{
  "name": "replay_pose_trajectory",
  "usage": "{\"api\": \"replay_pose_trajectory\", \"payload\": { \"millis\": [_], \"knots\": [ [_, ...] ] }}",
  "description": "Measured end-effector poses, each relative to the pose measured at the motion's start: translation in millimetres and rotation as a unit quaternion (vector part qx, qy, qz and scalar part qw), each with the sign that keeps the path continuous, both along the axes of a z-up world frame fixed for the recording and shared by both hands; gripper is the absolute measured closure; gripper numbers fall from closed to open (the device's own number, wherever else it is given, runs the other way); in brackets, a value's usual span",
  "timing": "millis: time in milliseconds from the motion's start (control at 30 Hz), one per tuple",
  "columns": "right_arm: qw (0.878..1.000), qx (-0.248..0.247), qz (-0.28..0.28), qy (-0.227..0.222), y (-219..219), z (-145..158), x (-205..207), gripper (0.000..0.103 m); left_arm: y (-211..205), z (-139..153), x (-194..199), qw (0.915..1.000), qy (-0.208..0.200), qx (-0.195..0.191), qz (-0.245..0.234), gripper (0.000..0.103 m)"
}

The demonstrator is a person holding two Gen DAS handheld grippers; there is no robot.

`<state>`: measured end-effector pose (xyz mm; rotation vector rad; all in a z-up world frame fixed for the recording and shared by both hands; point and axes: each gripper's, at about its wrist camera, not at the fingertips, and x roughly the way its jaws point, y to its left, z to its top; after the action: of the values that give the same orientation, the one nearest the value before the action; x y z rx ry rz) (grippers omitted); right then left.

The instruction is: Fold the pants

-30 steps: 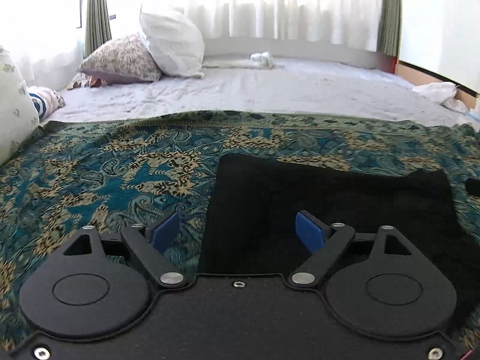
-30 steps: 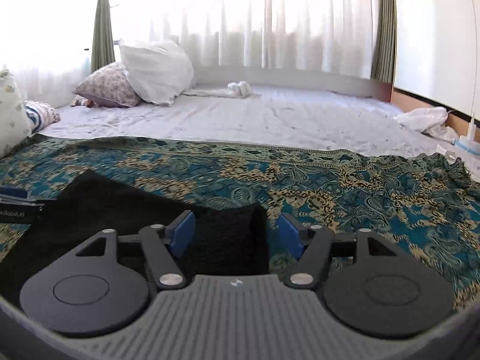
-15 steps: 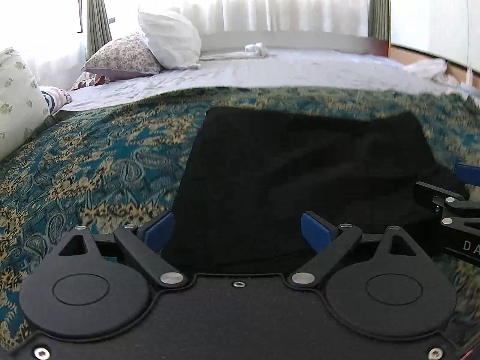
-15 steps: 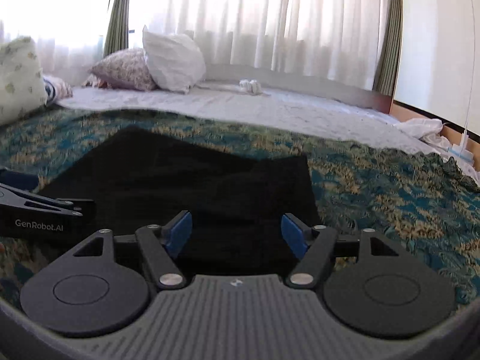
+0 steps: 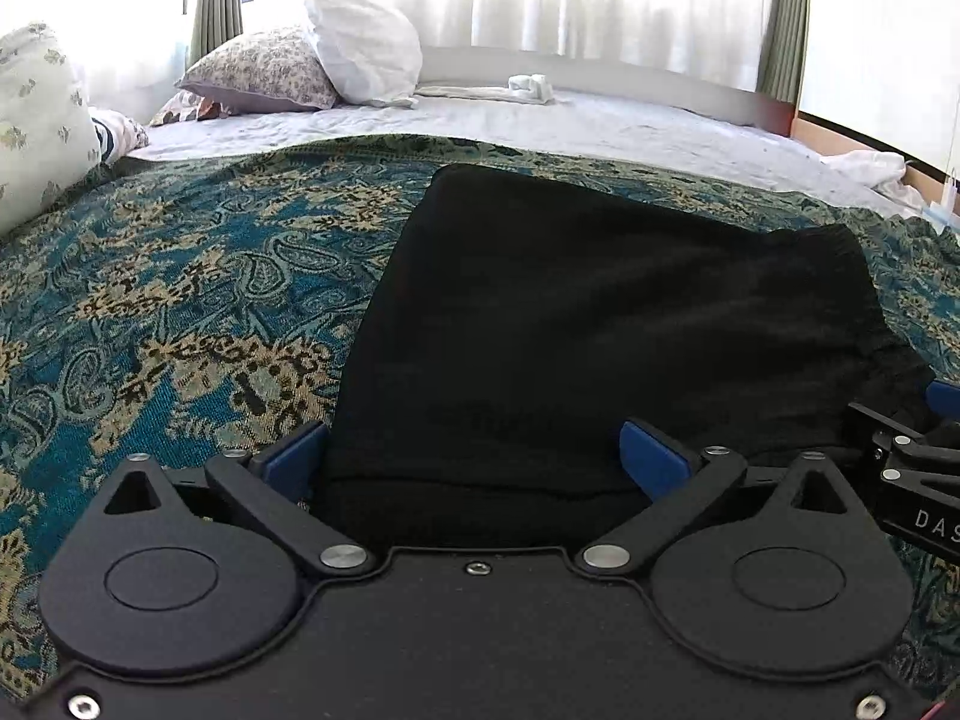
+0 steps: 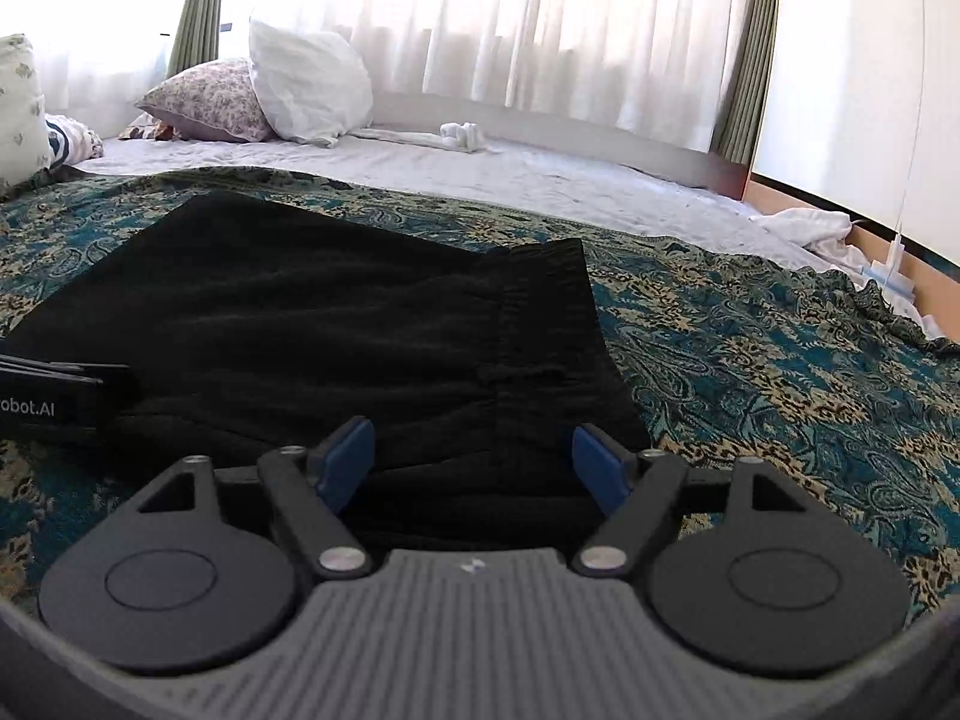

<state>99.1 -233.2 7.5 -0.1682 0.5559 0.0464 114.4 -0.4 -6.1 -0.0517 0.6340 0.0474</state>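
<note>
Black pants [image 5: 600,324] lie folded flat on a teal and gold patterned blanket [image 5: 180,300]. They also show in the right wrist view [image 6: 336,324], with the elastic waistband [image 6: 540,300] at their right end. My left gripper [image 5: 474,456] is open and empty, just above the near edge of the pants at their left part. My right gripper [image 6: 474,462] is open and empty over the near edge by the waistband. The right gripper's tip shows in the left wrist view [image 5: 912,462], and the left gripper's body in the right wrist view [image 6: 48,402].
The blanket covers the near half of a bed with a pale sheet [image 5: 600,120]. Pillows [image 5: 360,54] lie at the far left, a floral cushion [image 5: 36,120] at the left edge. A small white bundle [image 6: 462,135] lies near the far rail. White cloth [image 6: 810,228] lies at the right.
Both grippers have risen and pulled back from low over the blanket, so the pants show from higher up. Both stay open and empty. The pants have not moved.
</note>
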Motion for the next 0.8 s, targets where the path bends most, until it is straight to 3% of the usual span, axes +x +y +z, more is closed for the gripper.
{"api": "replay_pose_trajectory", "payload": {
  "millis": [167,333,533,800],
  "knots": [
    [1.0,0.022,-0.003,0.004,-7.2,-2.0,4.1,0.014,-0.1,-0.4,-1.2,1.0,-0.003,-0.003,0.0,0.0],
    [0.995,0.089,-0.019,0.03,-27.6,-2.3,12.7,0.008,1.9,2.6,-1.9,0.9999,0.002,-0.011,0.001,0.0],
    [0.991,0.133,-0.032,0.013,-40.5,13.4,-9.3,0.007,1.5,14.8,-19.8,0.9998,0.013,-0.016,0.002,0.0],
    [0.995,0.102,0.008,0.005,-26.7,15.8,-52.0,0.001,-11.8,17.8,-57.7,0.9994,0.019,0.013,-0.025,0.0]
  ]
}}
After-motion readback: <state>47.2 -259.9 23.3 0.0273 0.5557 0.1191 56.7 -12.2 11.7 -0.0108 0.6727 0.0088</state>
